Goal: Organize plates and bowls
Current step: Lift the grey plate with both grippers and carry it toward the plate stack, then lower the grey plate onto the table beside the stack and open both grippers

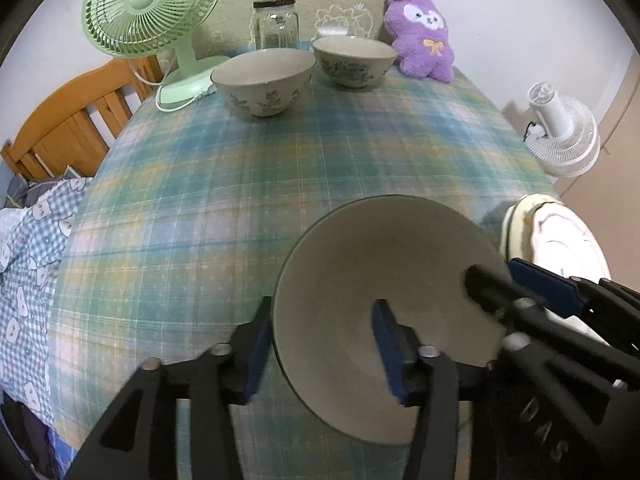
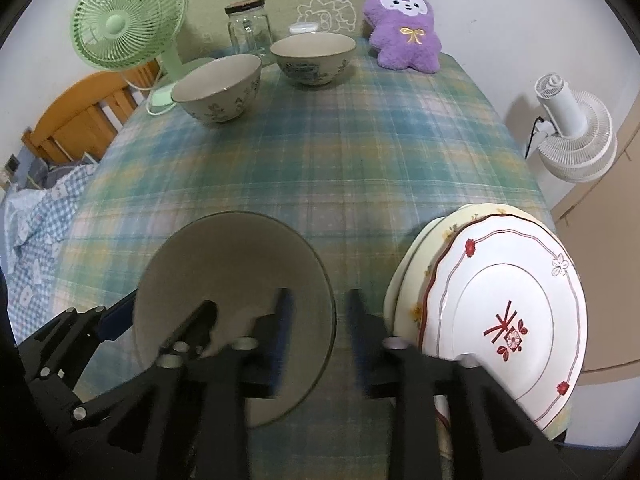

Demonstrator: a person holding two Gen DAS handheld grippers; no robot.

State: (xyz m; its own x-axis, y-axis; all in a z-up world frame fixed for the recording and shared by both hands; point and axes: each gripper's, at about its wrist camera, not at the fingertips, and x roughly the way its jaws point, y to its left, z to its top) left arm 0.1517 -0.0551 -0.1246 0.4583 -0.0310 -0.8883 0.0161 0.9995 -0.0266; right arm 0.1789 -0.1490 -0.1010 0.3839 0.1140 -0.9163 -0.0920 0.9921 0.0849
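Note:
A plain cream bowl point(image 1: 384, 248) point(image 2: 232, 264) sits on the plaid tablecloth close in front of me. My left gripper point(image 1: 322, 308) is open and straddles the bowl's left rim, one finger outside and one inside. Over the right rim my right gripper point(image 2: 319, 294) stands open the same way, and its pads do not press on the rim. Each gripper also shows in the other's view: the right gripper point(image 1: 504, 276) and the left gripper point(image 2: 160, 312). A stack of plates point(image 2: 512, 280) point(image 1: 560, 232) lies at the near right corner. Two patterned bowls point(image 1: 262, 80) point(image 1: 354, 60) stand side by side at the far end.
Behind the far bowls are a green desk fan point(image 1: 152, 12), a glass jar point(image 1: 276, 24) and a purple plush toy point(image 1: 420, 36). A white fan point(image 2: 572, 136) stands off the table's right edge. A wooden headboard point(image 1: 68, 120) and checked bedding point(image 1: 28, 248) lie left.

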